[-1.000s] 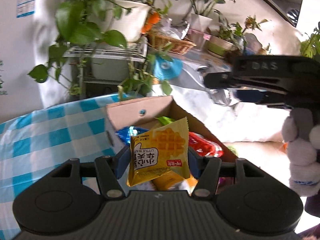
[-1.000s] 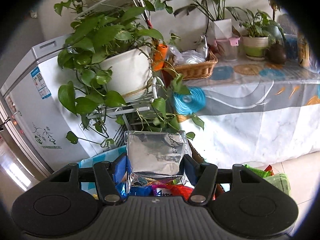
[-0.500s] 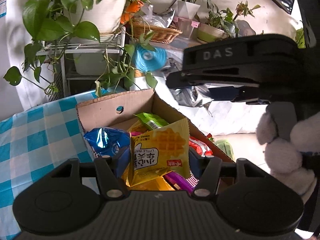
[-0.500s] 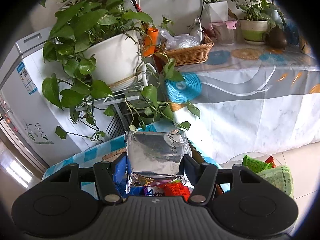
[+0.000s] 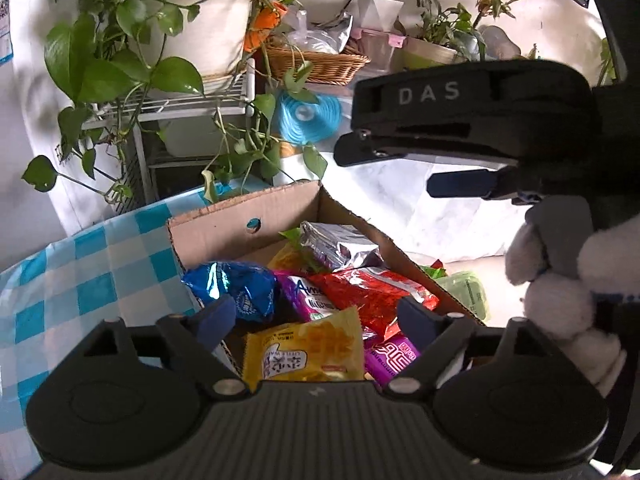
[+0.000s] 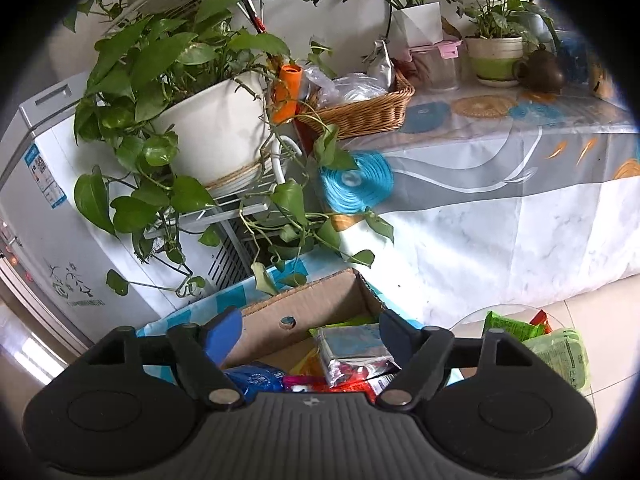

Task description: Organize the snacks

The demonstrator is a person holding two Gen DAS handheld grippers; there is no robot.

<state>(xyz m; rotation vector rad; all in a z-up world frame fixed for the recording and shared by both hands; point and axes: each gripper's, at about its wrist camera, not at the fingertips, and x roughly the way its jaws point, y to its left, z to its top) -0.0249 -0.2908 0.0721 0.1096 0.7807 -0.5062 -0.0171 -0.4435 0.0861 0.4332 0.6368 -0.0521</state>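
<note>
An open cardboard box (image 5: 248,216) full of snack packets stands on the blue checked tablecloth (image 5: 80,276). My left gripper (image 5: 316,316) is open above it; the yellow waffle packet (image 5: 304,352) lies in the box under the jaws. My right gripper (image 6: 312,334) is open too, and its dark body (image 5: 472,120) shows above the box in the left wrist view. The silver foil packet (image 6: 352,352) lies in the box (image 6: 304,312) near the far wall; it also shows in the left wrist view (image 5: 340,242). Blue (image 5: 236,288), red (image 5: 368,292) and purple (image 5: 390,356) packets lie around.
A white plant pot (image 6: 216,128) on a wire rack trails leaves over the box's far side. A covered table (image 6: 500,168) with a wicker basket (image 6: 360,112) and plants stands behind. Green packets (image 6: 556,348) lie on a glass plate to the right. A white fridge (image 6: 48,208) stands left.
Both grippers have opened over the box. The yellow waffle packet and the silver foil packet have left the jaws and now lie in the box. Both views have tipped down toward it.
</note>
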